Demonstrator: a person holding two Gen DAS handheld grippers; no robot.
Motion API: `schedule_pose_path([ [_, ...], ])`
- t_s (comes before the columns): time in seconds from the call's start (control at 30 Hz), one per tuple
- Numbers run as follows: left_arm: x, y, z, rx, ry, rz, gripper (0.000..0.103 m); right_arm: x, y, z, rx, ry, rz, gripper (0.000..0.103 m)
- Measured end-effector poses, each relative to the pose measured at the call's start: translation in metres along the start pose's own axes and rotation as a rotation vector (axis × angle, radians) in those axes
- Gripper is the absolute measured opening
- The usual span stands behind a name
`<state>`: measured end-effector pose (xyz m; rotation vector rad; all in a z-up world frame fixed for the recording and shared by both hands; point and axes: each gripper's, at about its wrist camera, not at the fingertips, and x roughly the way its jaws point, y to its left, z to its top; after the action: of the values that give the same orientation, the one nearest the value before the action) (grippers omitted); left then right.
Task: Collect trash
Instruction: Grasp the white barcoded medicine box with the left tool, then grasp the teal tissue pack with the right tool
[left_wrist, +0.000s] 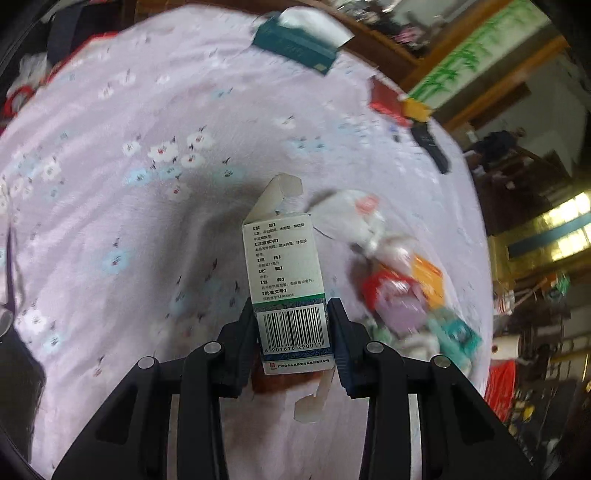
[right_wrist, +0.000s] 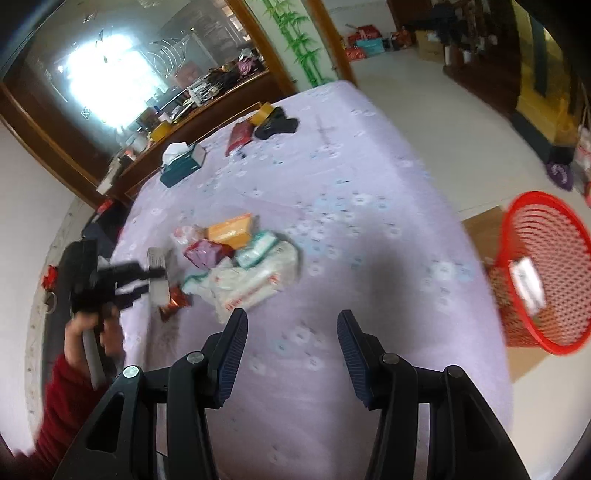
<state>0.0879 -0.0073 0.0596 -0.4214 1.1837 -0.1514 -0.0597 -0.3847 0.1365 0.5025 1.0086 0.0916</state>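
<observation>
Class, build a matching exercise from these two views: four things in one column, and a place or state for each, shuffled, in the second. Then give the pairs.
Things
1. white carton
2. red basket
3. teal tissue box
4. right gripper

Places or states
A. beside the bed, on the floor
B. jaws open, nothing between them
C. clamped in the left gripper
D. far end of the bedsheet

Pairs: 1-C, 2-A, 3-D, 4-B

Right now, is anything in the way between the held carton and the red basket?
Nothing visible blocks it. The left gripper holds the carton; the trash pile lies beside it, then bare bedsheet toward the red basket.
</observation>
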Motion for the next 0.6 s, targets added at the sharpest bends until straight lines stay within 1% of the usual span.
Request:
schedule_pose_path([
  [0.03,-0.010,-0.002,-0.009,0.020,-0.012,-0.013,0.035,0.008,0.004,0.006,-0.002,0.005,0.014,0.054],
  [0.17,-0.036,-0.008,-0.035,0.087,-0.043,-0.018,0.035,0.045,0.020,0.036,-0.036,0.028,0.043,0.054],
  [0.3,-0.056,-0.008,-0.059,0.112,-0.047,-0.043,0.035,0.088,0.032,0.060,-0.076,0.066,0.050,0.054],
  [0.37,-0.061,-0.012,-0.069,0.123,-0.053,-0.049,0.035,0.113,0.033,0.067,-0.081,0.103,0.029,0.053],
  [0.4,-0.065,-0.012,-0.076,0.132,-0.053,-0.050,0.035,0.122,0.035,0.068,-0.090,0.115,0.024,0.047],
  [0.43,-0.067,-0.014,-0.081,0.142,-0.054,-0.047,0.035,0.132,0.037,0.068,-0.103,0.128,0.012,0.045],
  [0.5,-0.071,-0.015,-0.089,0.153,-0.062,-0.045,0.036,0.146,0.038,0.067,-0.117,0.154,-0.012,0.044],
  [0.6,-0.073,-0.017,-0.101,0.163,-0.056,-0.052,0.036,0.153,0.041,0.056,-0.133,0.194,-0.014,0.033],
])
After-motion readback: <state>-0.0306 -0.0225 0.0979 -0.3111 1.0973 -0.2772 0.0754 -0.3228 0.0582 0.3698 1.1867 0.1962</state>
